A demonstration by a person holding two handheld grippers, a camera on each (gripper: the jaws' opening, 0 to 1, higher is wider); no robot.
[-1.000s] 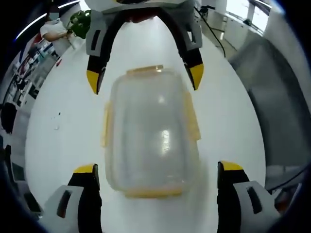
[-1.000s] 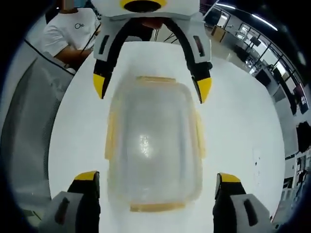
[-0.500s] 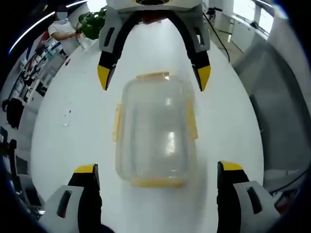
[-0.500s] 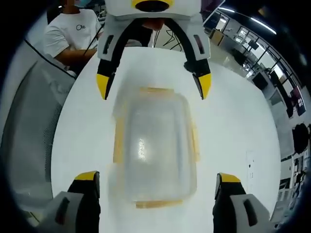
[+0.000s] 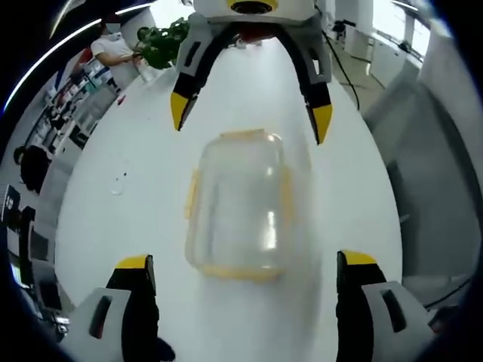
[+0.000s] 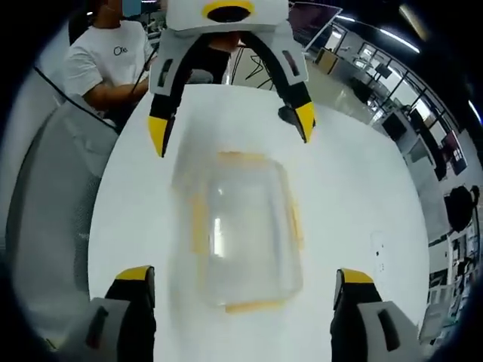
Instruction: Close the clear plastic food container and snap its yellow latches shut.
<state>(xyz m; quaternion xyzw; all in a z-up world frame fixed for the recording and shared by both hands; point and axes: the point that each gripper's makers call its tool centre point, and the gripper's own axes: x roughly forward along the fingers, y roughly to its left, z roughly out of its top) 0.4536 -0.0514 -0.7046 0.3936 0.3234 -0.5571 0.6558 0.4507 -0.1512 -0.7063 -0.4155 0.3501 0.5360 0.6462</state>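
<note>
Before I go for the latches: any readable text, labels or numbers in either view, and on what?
None can be read for sure.
White T-shirt of the person behind the table, right gripper view: a small dark chest mark, too small to read.
Clear plastic food container: no label or print visible; view is blurred.
White table: a small faint mark near its edge, unreadable.

White table (image 5: 355, 204); clear container (image 5: 240, 204) with yellow latches (image 5: 235, 272) flat on it
</note>
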